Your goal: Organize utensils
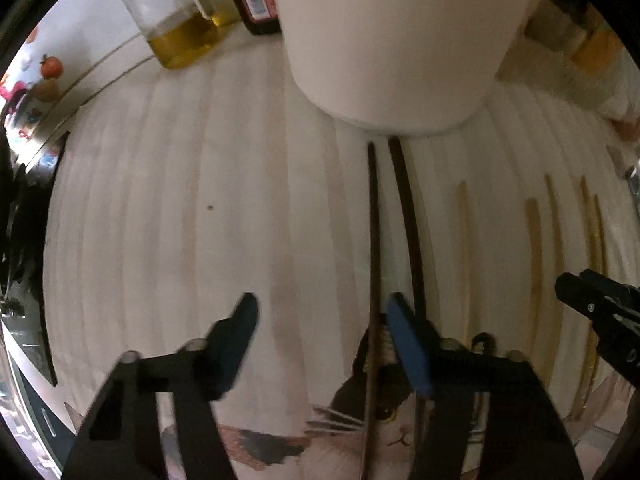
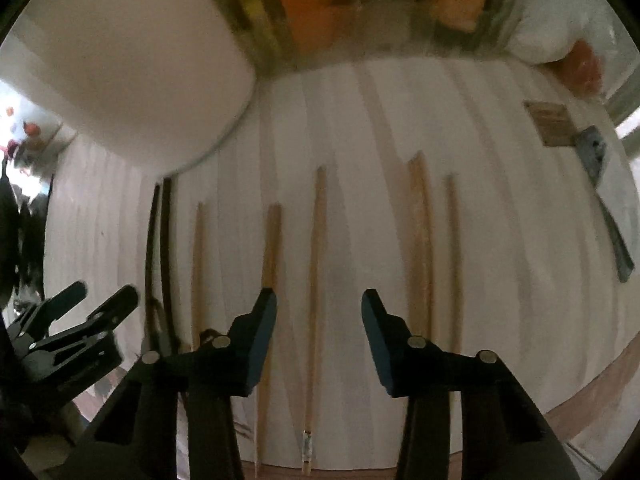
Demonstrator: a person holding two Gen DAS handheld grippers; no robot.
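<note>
Wooden chopstick (image 2: 316, 280) lies between the right gripper's (image 2: 319, 300) parted jaws, ungripped; left gripper (image 1: 320, 304) likewise apart beside dark chopsticks (image 1: 374, 240); next: close, lift to white cup (image 2: 132, 72).

I see a white cup (image 1: 400, 40), dark brown chopsticks (image 1: 374, 240), tan chopsticks (image 2: 318, 280), pale streaked table (image 1: 180, 200).

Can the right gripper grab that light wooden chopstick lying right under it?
Probably yes. The right gripper hangs with its jaws open on either side of the light chopstick, which lies alone on the table with nothing over it.
</note>
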